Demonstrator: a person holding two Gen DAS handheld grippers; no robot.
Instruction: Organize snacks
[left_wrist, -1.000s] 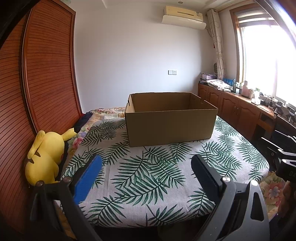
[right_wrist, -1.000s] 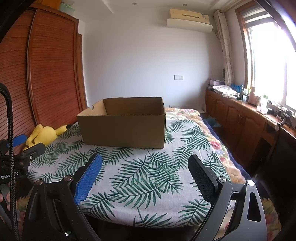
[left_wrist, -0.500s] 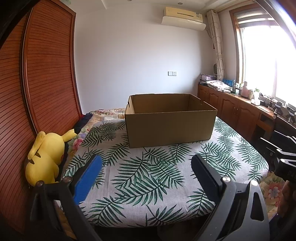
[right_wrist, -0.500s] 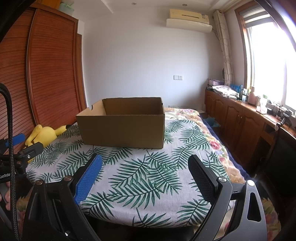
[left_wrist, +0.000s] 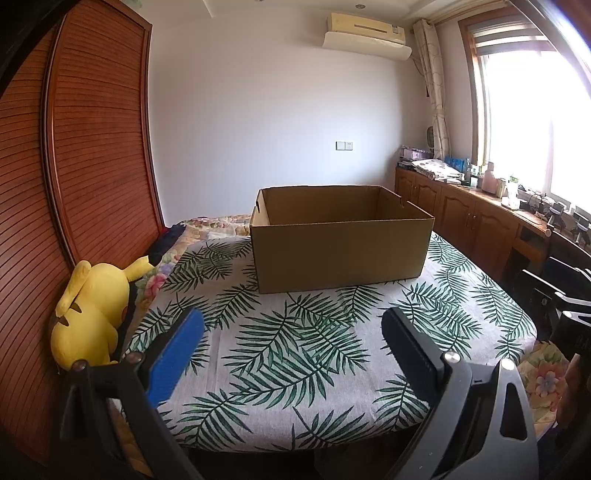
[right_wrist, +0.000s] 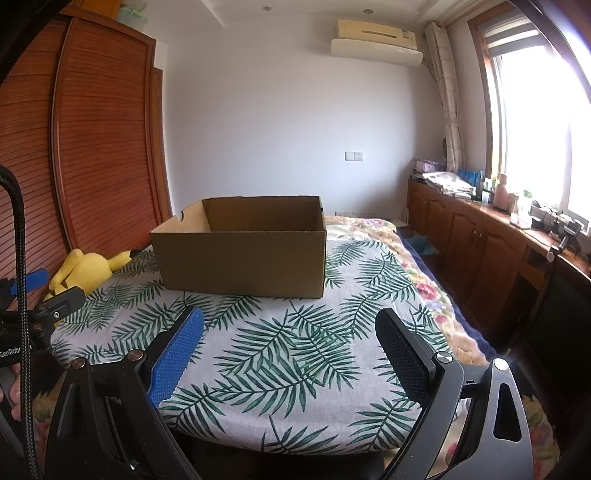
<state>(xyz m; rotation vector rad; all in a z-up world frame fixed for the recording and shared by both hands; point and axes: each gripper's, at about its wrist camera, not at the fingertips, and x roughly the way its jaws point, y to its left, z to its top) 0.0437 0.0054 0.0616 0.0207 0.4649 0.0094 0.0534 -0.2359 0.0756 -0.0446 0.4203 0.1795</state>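
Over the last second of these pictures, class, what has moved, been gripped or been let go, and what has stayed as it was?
Almost nothing changed. The cardboard box sits very slightly lower in both views, a small camera drift; nothing was gripped or let go. The left gripper and right gripper stay open and empty above the leaf-print cloth, and the yellow plush toy lies where it was.

Matt cardboard box (left_wrist: 341, 251); printed cloth cover (left_wrist: 295, 343); glossy slatted wood wardrobe (left_wrist: 96, 155).

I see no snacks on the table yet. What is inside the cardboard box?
Only the bare inner walls of the cardboard box show in both views. Its near wall hides the floor, so anything lying low inside cannot be seen.
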